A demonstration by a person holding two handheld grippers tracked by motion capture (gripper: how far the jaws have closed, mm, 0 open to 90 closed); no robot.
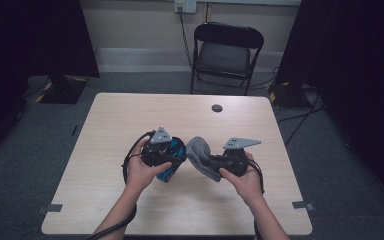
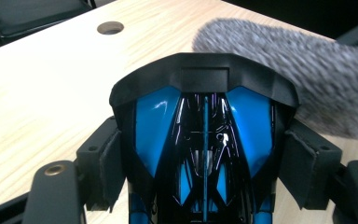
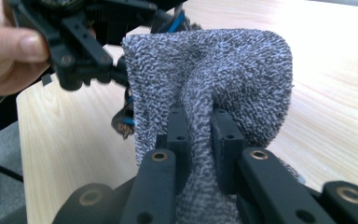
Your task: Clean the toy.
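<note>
Grey towel and blue-black toy car meet above the bench.
Left hand-held gripper [image 2: 204,179] clamps the toy car [image 2: 204,140]; right hand-held gripper [image 3: 198,128] pinches the towel [image 3: 214,70] just beside the car.

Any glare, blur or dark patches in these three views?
High view: dim, corners black, table evenly lit. Left gripper view: glare streaks on the glossy blue and black toy; grey cloth blurred. Right gripper view: cloth sharp, hand soft.

Left gripper [image 1: 172,159] jaws clamp the blue-black toy car [image 2: 204,140] at its sides. Right gripper [image 3: 198,123] jaws pinch the grey cloth [image 3: 223,70], just beside that car.
</note>
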